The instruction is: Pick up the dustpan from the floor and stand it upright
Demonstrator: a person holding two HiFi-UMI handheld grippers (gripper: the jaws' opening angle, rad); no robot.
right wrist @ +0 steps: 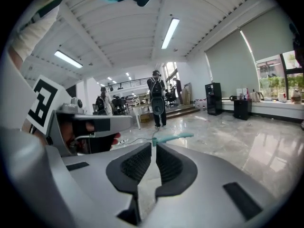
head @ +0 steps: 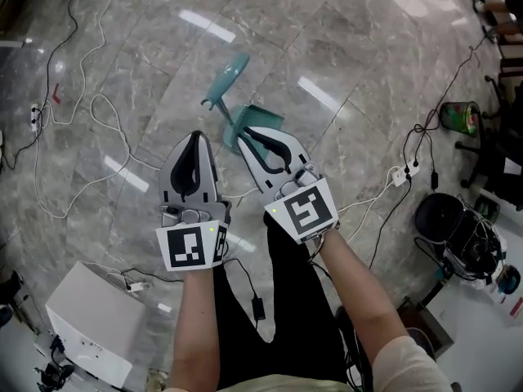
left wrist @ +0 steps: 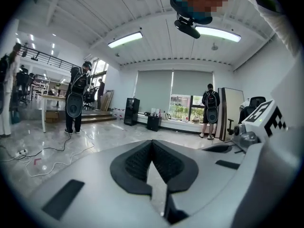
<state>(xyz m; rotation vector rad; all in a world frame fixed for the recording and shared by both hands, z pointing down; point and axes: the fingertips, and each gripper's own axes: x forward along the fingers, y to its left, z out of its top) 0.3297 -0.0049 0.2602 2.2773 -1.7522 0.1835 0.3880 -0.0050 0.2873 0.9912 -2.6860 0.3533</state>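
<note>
A teal dustpan (head: 230, 78) lies flat on the grey marble floor, its handle pointing away and its pan partly hidden under my right gripper (head: 244, 131). In the right gripper view the teal handle (right wrist: 174, 137) shows just beyond the right gripper (right wrist: 154, 146), whose jaws stand together with nothing between them. My left gripper (head: 196, 136) hangs to the left of the dustpan, apart from it. In its own view the left gripper (left wrist: 152, 142) is shut and empty, and the dustpan is out of sight.
White and black cables (head: 98, 104) loop over the floor to the left and right, with a power strip (head: 406, 172) on the right. A white box (head: 90, 321) stands at the lower left, a black bin (head: 437, 215) at the right. People (left wrist: 77, 99) stand far off.
</note>
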